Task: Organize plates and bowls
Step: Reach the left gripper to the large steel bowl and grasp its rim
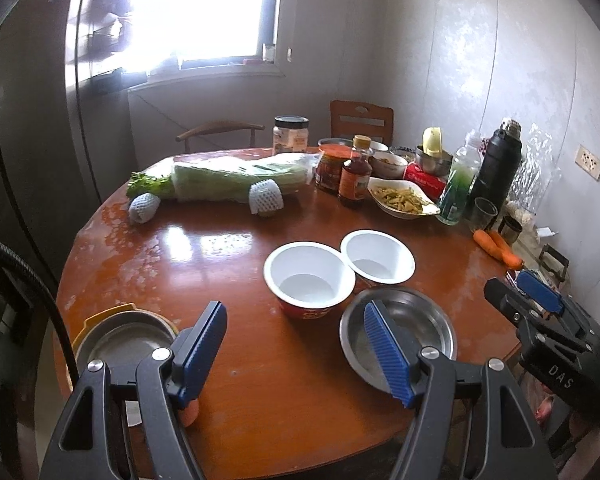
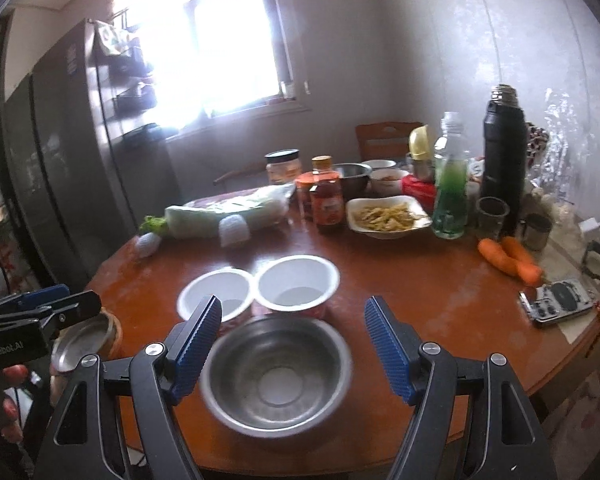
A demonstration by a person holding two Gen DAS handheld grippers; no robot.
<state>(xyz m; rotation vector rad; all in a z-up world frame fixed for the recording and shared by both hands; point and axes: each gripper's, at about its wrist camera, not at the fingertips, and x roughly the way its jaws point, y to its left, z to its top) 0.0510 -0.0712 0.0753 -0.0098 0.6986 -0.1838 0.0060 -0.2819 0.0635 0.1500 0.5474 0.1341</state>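
Two white paper bowls with red sides (image 1: 309, 276) (image 1: 378, 255) stand side by side mid-table; they also show in the right wrist view (image 2: 216, 294) (image 2: 298, 282). A steel bowl (image 1: 416, 322) (image 2: 278, 372) sits in front of them near the table's front edge. A steel plate on a yellow dish (image 1: 130, 344) (image 2: 86, 340) lies at the front left edge. My left gripper (image 1: 296, 344) is open above bare table between the steel plate and the steel bowl. My right gripper (image 2: 294, 346) is open, its fingers on either side of the steel bowl, above it.
The round brown table (image 1: 220, 256) holds wrapped cabbage (image 1: 236, 178), jars and a sauce bottle (image 1: 354, 176), a dish of food (image 1: 400, 200), a green bottle (image 2: 450, 192), a black thermos (image 2: 504, 160), carrots (image 2: 508, 260) and a phone (image 2: 556, 302). A fridge stands left.
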